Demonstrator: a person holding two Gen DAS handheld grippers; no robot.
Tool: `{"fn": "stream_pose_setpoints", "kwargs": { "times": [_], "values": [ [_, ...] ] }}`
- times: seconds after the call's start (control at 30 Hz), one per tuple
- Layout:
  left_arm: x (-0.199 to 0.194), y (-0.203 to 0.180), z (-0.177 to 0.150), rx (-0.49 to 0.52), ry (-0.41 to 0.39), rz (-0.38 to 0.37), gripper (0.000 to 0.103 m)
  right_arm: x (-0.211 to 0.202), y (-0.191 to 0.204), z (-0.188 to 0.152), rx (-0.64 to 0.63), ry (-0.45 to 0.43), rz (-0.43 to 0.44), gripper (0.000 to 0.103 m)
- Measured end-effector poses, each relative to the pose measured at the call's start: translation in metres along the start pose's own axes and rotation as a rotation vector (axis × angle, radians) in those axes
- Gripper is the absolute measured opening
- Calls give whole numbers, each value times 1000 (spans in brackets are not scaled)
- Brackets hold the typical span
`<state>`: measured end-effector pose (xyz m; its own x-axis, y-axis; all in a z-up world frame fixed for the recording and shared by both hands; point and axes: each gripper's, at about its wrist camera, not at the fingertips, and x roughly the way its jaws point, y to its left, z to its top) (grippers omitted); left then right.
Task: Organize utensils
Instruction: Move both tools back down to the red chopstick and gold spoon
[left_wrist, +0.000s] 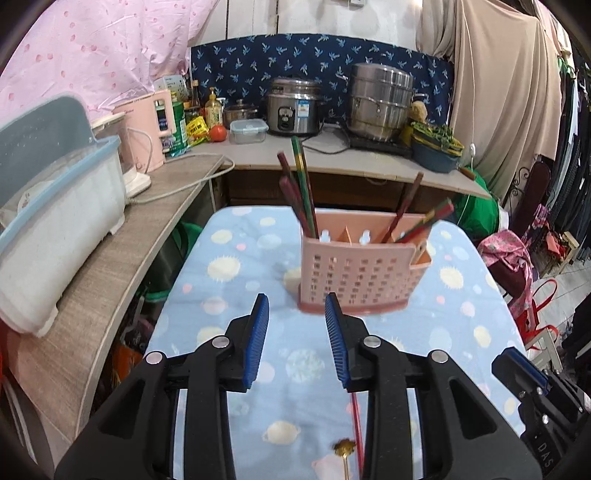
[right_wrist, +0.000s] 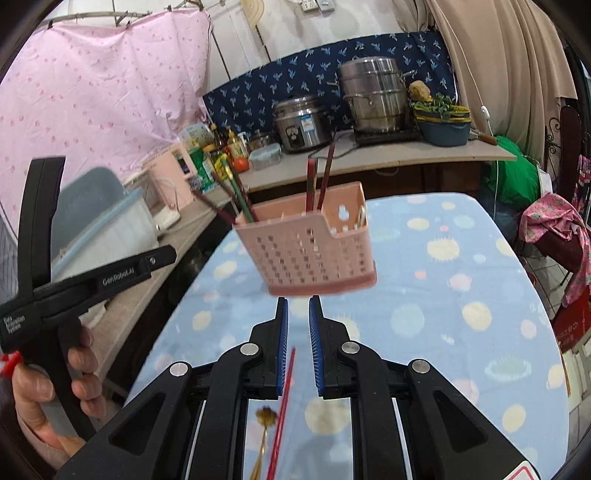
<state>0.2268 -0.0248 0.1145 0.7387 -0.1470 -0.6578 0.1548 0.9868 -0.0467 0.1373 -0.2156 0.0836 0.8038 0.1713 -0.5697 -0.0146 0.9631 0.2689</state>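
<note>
A pink perforated utensil holder (left_wrist: 360, 273) (right_wrist: 306, 254) stands on the blue dotted tablecloth (left_wrist: 229, 266), with several red and green chopsticks (left_wrist: 303, 184) leaning in its compartments. My left gripper (left_wrist: 297, 314) hovers just short of the holder's left front, jaws open, nothing between the blue pads. My right gripper (right_wrist: 297, 317) faces the holder's base with only a thin gap between its pads, and that gap is empty. On the cloth under both grippers lie a loose red chopstick (left_wrist: 357, 424) (right_wrist: 282, 406) and a gold spoon (left_wrist: 345, 448) (right_wrist: 266, 417).
A wooden counter along the left carries a white dish box (left_wrist: 55, 229) and a pink appliance (left_wrist: 147, 129). The back counter holds a rice cooker (left_wrist: 293, 110), a steel steamer pot (left_wrist: 380, 103) and a blue basin (left_wrist: 436, 155). A person's hand (right_wrist: 48, 387) grips the left tool.
</note>
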Motion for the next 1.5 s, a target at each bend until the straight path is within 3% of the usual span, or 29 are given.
{"fn": "stream_pose_setpoints", "kwargs": {
  "times": [0.5,0.93,1.5],
  "values": [
    [2,-2,-71,16,115,-18,30,-2,3,-74,1,139,-9,13],
    [10,16,-137,10,235,17,30,9,26,-153,-69,298,-2,13],
    [12,19,-176,18,309,22,30,20,43,-181,-107,363,25,13]
  ]
}}
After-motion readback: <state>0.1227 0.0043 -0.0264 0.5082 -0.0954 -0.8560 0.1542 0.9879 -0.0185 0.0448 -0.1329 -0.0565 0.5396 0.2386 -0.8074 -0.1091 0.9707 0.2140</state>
